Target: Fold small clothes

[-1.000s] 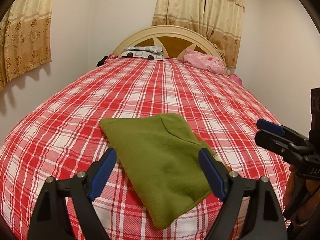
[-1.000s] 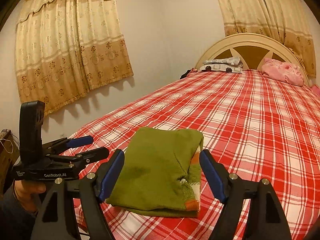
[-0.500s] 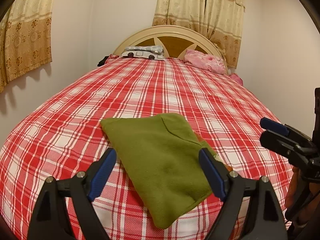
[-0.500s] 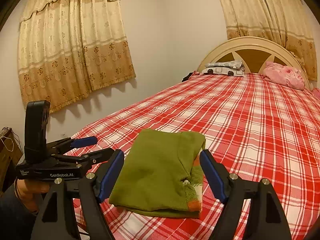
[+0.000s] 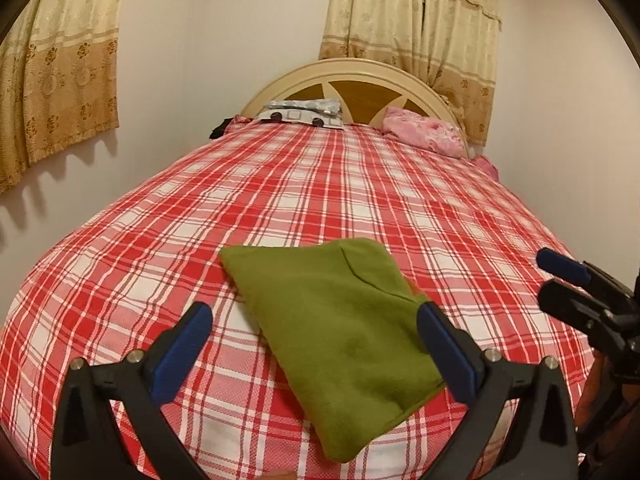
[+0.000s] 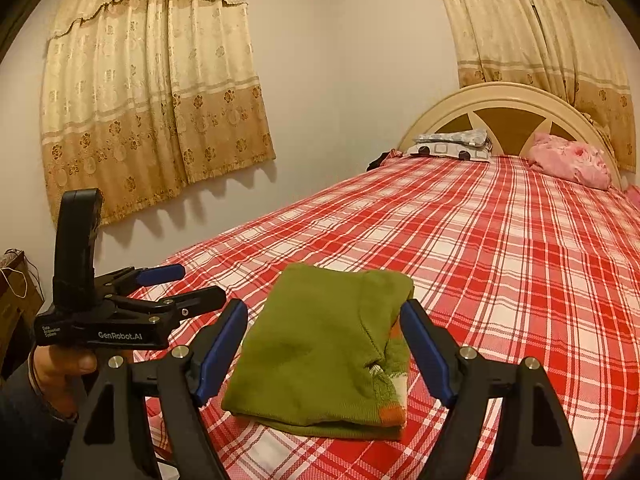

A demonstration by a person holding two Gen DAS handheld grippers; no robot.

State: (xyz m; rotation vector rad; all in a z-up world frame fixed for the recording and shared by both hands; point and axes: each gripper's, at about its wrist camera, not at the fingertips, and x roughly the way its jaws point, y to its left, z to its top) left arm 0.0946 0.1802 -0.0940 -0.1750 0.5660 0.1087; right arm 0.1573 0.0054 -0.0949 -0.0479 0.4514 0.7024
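One folded green garment (image 5: 340, 328) (orange trim) on one plaid bed (image 5: 320, 184).

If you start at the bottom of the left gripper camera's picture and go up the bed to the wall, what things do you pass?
Left gripper, its jaws opening with nothing clamped → folded green garment → red plaid bedspread → grey patterned pillow → cream headboard.

The left gripper (image 5: 314, 332) hovers, jaws opening wide; the right gripper (image 6: 324, 336), at its three o'clock, hangs spread
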